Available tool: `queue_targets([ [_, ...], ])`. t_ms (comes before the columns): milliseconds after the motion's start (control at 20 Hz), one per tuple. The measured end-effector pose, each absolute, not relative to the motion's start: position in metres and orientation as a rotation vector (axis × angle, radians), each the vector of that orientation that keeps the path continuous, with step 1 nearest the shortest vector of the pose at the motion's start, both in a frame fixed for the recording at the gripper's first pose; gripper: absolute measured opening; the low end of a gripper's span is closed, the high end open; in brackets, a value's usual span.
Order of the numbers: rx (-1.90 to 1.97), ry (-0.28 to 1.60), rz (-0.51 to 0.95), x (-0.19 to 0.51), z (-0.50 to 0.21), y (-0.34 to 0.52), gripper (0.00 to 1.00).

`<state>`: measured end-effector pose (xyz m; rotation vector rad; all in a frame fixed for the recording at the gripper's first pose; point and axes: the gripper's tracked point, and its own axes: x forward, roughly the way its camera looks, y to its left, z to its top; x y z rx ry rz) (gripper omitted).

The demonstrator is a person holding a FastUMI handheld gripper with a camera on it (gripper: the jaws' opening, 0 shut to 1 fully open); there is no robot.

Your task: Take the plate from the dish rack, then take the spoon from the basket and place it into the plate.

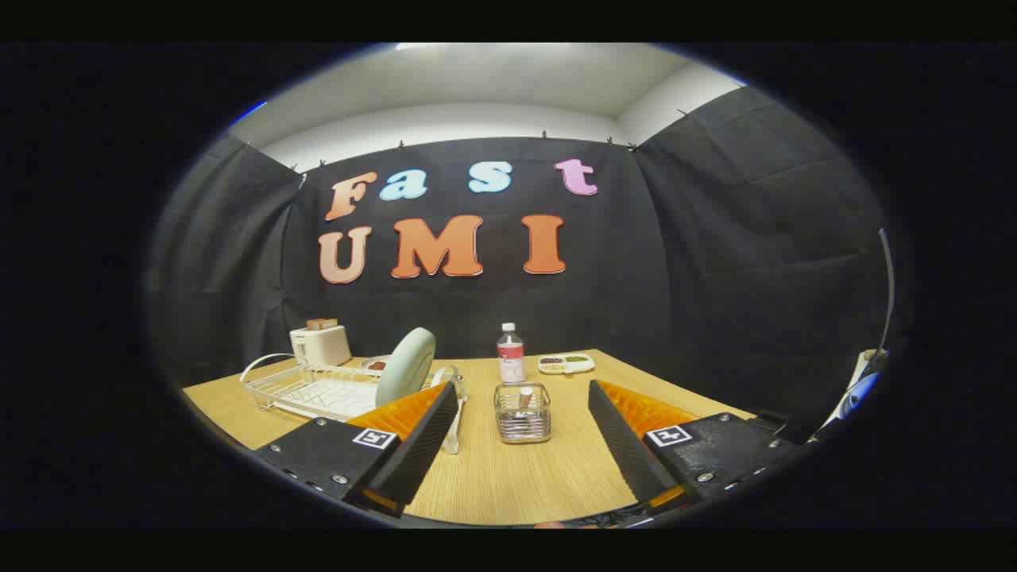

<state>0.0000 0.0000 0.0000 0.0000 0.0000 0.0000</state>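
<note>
1. Two fingers of the gripper (524, 413) show at the bottom of the gripper view, spread wide and released, holding nothing, above the wooden table (516, 477).
2. Just ahead of the fingers, in the centre of the frame, stands the wire basket (522, 415); the spoon (525, 396) stands upright in it, only its handle end clear.
3. Left of centre, beyond the left finger, the white dish rack (318, 389) holds the pale green plate (406, 366) standing on edge at its right end.
4. Beyond the rack, further left, sits a toaster (320, 344).
5. Behind the basket stands a bottle (510, 355), and just right of it lies a small divided tray (566, 363).
</note>
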Motion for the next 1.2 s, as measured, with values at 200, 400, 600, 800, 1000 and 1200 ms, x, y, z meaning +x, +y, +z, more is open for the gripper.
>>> queue_targets([
  [200, 0.026, -0.035, -0.019, 0.001, 0.008, 0.000, 0.98],
  [400, 0.016, -0.002, -0.029, 0.001, 0.002, -0.003, 0.98],
  [600, 0.009, 0.020, -0.053, 0.000, -0.003, -0.008, 0.98],
  [800, -0.017, -0.005, -0.040, 0.001, 0.001, -0.006, 0.98],
  [1000, -0.020, 0.002, -0.031, 0.007, 0.003, 0.001, 0.98],
  [1200, 0.005, 0.003, 0.010, 0.027, 0.013, 0.026, 0.98],
])
